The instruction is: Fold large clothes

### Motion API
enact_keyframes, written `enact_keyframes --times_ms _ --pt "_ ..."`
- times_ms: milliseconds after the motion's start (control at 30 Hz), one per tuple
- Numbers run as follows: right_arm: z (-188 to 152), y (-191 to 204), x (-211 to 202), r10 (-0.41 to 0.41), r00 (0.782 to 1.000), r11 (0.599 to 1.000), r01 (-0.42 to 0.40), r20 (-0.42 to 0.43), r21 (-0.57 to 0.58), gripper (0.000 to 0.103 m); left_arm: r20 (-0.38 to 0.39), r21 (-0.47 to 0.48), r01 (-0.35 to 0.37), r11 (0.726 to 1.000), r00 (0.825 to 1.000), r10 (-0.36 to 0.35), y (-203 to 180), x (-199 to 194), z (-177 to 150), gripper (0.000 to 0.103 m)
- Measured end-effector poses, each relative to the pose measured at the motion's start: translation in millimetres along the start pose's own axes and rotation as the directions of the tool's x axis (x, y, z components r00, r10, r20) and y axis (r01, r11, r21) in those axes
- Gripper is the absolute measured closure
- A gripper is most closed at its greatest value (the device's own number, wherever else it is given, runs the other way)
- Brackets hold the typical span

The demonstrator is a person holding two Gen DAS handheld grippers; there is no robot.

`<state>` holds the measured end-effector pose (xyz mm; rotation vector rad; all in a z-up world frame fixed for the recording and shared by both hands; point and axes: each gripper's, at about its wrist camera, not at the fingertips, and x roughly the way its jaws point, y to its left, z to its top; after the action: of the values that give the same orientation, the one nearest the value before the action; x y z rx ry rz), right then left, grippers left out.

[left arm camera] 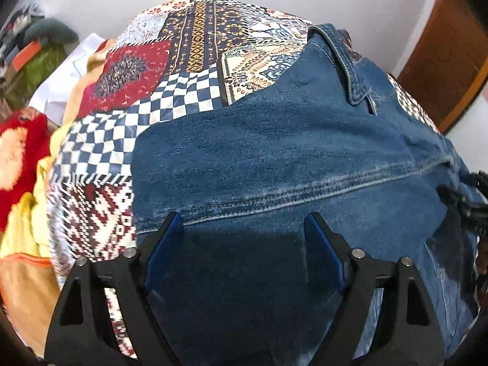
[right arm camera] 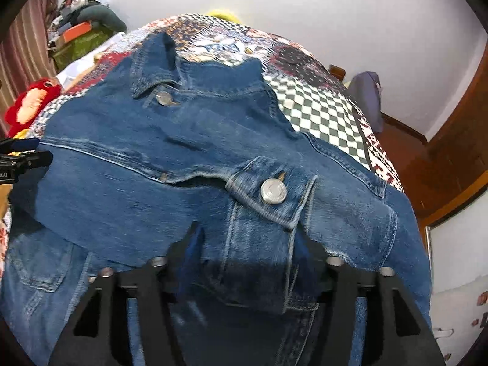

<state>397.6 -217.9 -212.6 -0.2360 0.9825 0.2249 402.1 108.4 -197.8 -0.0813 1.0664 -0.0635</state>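
Observation:
A blue denim jacket point(left arm camera: 274, 158) lies on a patchwork bedspread point(left arm camera: 170, 97). My left gripper point(left arm camera: 244, 222) is open, its blue-padded fingers point(left arm camera: 320, 238) spread just above the jacket's back panel near a seam. In the right wrist view the jacket point(right arm camera: 183, 152) lies with its collar at the far end and a buttoned cuff point(right arm camera: 274, 195) folded across. My right gripper point(right arm camera: 253, 238) is open and a fold of denim lies between its fingers, hiding the tips. The left gripper shows in the right wrist view at the left edge point(right arm camera: 21, 158). The right gripper shows in the left wrist view at the right edge point(left arm camera: 469, 201).
The patchwork bedspread point(right arm camera: 320, 109) covers the bed. A pile of red, yellow and orange clothes point(left arm camera: 21, 183) lies to the left. Cluttered boxes and bags point(right arm camera: 82, 36) stand at the far left. A wooden door point(right arm camera: 457, 158) is at the right, a white wall behind.

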Motion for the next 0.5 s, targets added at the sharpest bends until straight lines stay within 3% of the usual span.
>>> enact_keyframes --times_ms 100,300,400,500 --pt "-1.9 -7.6 14.1 0.002 1.0 1.0 -0.001 -0.02 0.019 0.028 -0.006 -0.034 0.007 0.999 1.0 -0.007 3.3 3.0 -0.4 0.011" --pt "-4.9 -18.9 10.3 0.057 0.998 0.996 -0.056 -0.01 0.065 0.026 -0.011 -0.071 0.029 0.997 0.999 -0.03 10.4 6.3 -0.4 0.009" --pt "-6.3 -31.6 -8.9 0.104 0.994 0.989 -0.105 0.011 0.103 0.026 -0.001 -0.077 0.017 0.997 1.0 -0.017 8.6 -1.1 0.2 0.009" --pt "-8.2 -54.3 -42.8 0.087 0.993 0.985 -0.098 0.078 0.139 0.026 0.051 -0.083 0.032 0.996 0.998 -0.028 2.9 -19.7 3.0 0.009"
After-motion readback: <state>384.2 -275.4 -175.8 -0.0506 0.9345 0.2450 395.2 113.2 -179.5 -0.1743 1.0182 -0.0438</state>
